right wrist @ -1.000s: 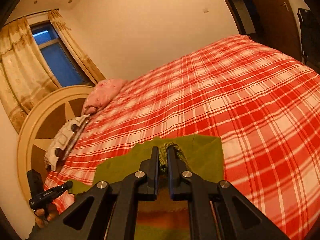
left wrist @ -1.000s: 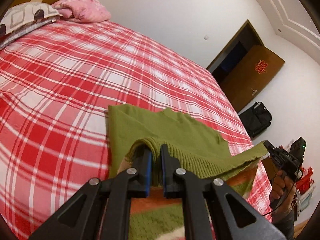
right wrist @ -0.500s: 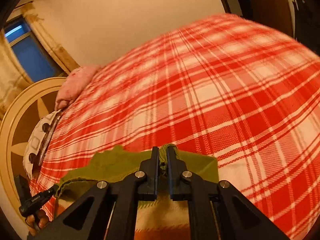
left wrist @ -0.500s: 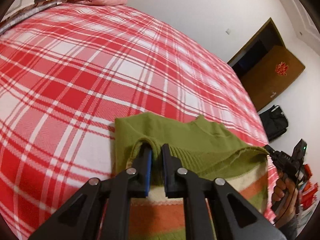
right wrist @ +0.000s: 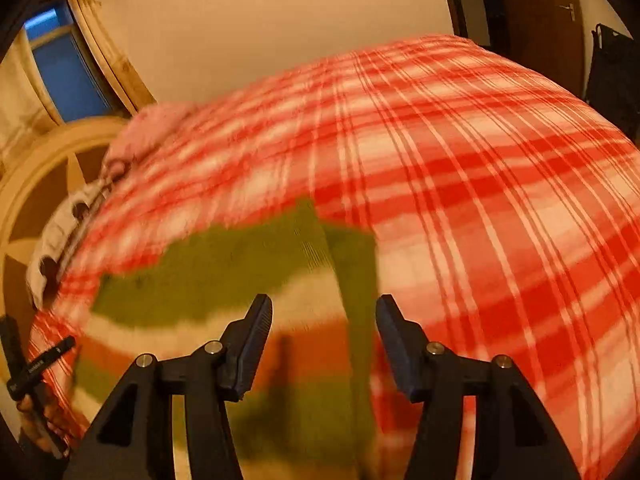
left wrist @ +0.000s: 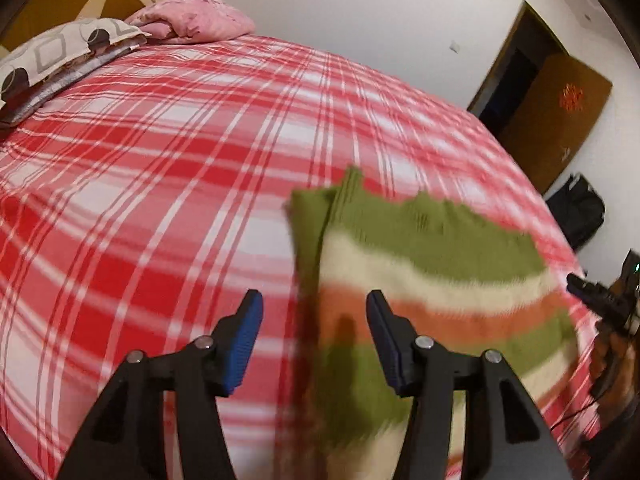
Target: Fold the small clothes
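A small knitted sweater (left wrist: 432,280) with green, cream and orange stripes lies folded flat on the red plaid bed. It also shows in the right wrist view (right wrist: 224,280). My left gripper (left wrist: 314,316) is open and empty, held above the sweater's left edge. My right gripper (right wrist: 324,320) is open and empty, held above the sweater's right edge. The right gripper shows at the far right of the left wrist view (left wrist: 600,300); the left one shows at the lower left of the right wrist view (right wrist: 36,364). Both views are motion-blurred.
The red and white plaid bedspread (left wrist: 160,184) covers the bed. A pink pillow (left wrist: 196,18) and a patterned pillow (left wrist: 60,48) lie at the headboard. A brown door (left wrist: 556,120) and a black bag (left wrist: 580,212) are beyond the bed.
Both grippers were shut on the sweater's green ribbed edge and carried it forward over the garment. Now both have opened and let go, and the sweater lies folded.
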`<action>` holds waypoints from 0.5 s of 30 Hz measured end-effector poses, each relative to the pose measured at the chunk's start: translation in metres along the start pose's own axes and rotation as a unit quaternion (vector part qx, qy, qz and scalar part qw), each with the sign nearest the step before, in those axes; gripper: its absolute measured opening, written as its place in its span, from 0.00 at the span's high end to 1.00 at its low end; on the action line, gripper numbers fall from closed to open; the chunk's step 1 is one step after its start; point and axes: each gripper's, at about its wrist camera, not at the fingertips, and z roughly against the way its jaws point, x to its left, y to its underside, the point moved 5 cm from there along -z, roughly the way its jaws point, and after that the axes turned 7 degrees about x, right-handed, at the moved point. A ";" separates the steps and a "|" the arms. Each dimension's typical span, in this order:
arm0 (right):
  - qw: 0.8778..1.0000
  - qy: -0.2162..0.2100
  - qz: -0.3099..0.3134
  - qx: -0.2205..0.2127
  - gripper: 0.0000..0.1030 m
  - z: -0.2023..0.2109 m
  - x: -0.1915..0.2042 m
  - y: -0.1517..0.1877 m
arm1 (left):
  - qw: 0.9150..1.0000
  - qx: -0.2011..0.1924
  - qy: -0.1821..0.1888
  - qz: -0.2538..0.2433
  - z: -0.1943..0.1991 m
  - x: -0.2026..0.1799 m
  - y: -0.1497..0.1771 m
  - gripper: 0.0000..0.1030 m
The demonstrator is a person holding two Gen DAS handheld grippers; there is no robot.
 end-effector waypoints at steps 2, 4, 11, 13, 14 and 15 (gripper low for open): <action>1.000 0.000 -0.004 0.013 0.46 0.007 -0.005 0.019 | 1.000 0.009 -0.020 -0.013 -0.002 0.001 0.014 0.45; 1.000 -0.011 -0.011 0.014 0.48 0.018 -0.009 0.038 | 0.999 0.009 -0.025 -0.024 -0.003 0.000 0.026 0.45; 0.998 -0.013 0.007 0.056 0.76 0.020 -0.004 0.091 | 0.998 0.009 -0.025 -0.050 -0.002 -0.018 0.038 0.44; 0.998 -0.009 0.014 0.059 0.92 0.019 -0.002 0.098 | 0.997 0.020 -0.037 -0.063 -0.006 -0.023 0.045 0.44; 0.998 -0.006 0.018 0.055 0.93 0.021 0.000 0.100 | 0.997 0.022 -0.042 -0.067 -0.006 -0.023 0.048 0.44; 0.998 0.002 0.021 0.052 0.94 0.025 0.001 0.102 | 0.996 0.021 -0.052 -0.073 -0.006 -0.024 0.051 0.43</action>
